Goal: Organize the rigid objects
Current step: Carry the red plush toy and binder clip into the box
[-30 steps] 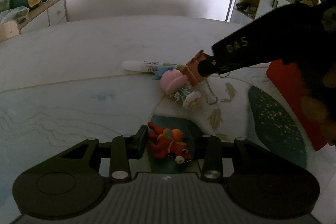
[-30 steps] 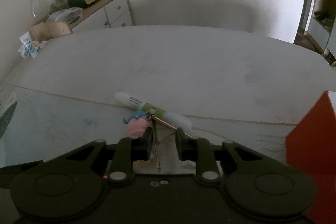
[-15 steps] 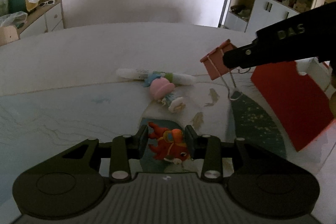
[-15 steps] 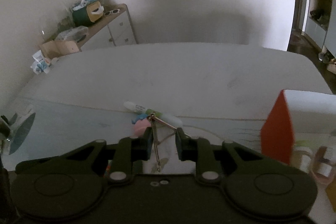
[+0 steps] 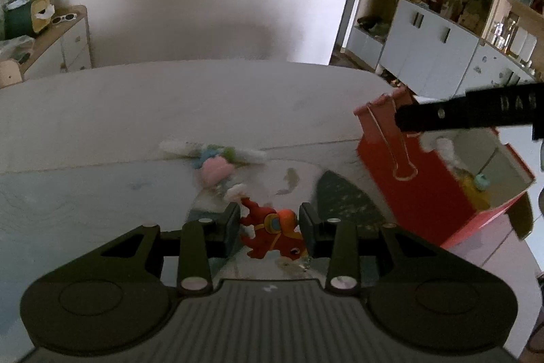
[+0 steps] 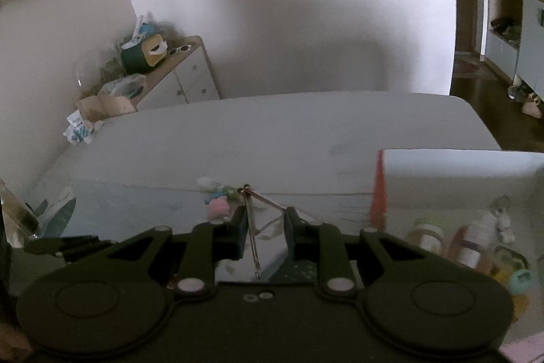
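My left gripper (image 5: 270,221) is shut on a red and orange toy figure (image 5: 272,230), held above the table. My right gripper (image 6: 265,223) is shut on a salmon binder clip (image 5: 382,121), whose wire handles (image 6: 253,227) show between its fingers; in the left wrist view it hangs over the near left corner of the red box (image 5: 425,189). On the table lie a white marker (image 5: 210,152) and a pink and blue toy (image 5: 216,169); both also show in the right wrist view, the toy (image 6: 221,206) left of my fingers.
The red box (image 6: 377,189) stands open at the right with several small items (image 6: 476,247) inside. A patterned mat (image 5: 343,196) covers the near table. A dresser (image 6: 180,73) stands at the back left, cabinets (image 5: 438,46) at the back right.
Both grippers have lifted. The right gripper has carried the binder clip right, from beside the marker to over the red box. The left gripper has raised the red toy off the mat.
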A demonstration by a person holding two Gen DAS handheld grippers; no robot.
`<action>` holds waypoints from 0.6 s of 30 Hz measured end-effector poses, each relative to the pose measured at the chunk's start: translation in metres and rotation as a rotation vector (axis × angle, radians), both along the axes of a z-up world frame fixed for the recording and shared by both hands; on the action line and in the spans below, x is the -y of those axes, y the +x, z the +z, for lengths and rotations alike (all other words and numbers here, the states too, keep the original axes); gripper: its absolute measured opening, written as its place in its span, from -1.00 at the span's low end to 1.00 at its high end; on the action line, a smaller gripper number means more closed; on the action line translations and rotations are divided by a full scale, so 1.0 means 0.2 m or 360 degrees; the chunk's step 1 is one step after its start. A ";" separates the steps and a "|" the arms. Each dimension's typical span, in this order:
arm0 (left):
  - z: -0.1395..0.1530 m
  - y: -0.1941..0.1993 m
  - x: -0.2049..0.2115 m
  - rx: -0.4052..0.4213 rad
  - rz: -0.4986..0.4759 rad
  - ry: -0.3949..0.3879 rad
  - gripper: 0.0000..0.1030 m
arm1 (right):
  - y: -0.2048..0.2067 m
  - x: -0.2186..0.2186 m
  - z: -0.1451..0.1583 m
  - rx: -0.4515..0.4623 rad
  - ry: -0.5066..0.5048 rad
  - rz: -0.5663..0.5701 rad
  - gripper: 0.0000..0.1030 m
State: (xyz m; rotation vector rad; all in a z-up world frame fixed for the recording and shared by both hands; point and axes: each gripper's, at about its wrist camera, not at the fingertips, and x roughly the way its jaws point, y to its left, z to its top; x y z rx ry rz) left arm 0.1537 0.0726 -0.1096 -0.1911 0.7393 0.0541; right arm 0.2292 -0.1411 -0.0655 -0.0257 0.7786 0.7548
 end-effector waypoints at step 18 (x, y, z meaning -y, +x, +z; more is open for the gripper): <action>0.32 0.13 0.46 0.0063 -0.0036 -0.0024 -0.28 | 0.13 0.68 0.02 0.0044 0.0027 -0.0108 -0.58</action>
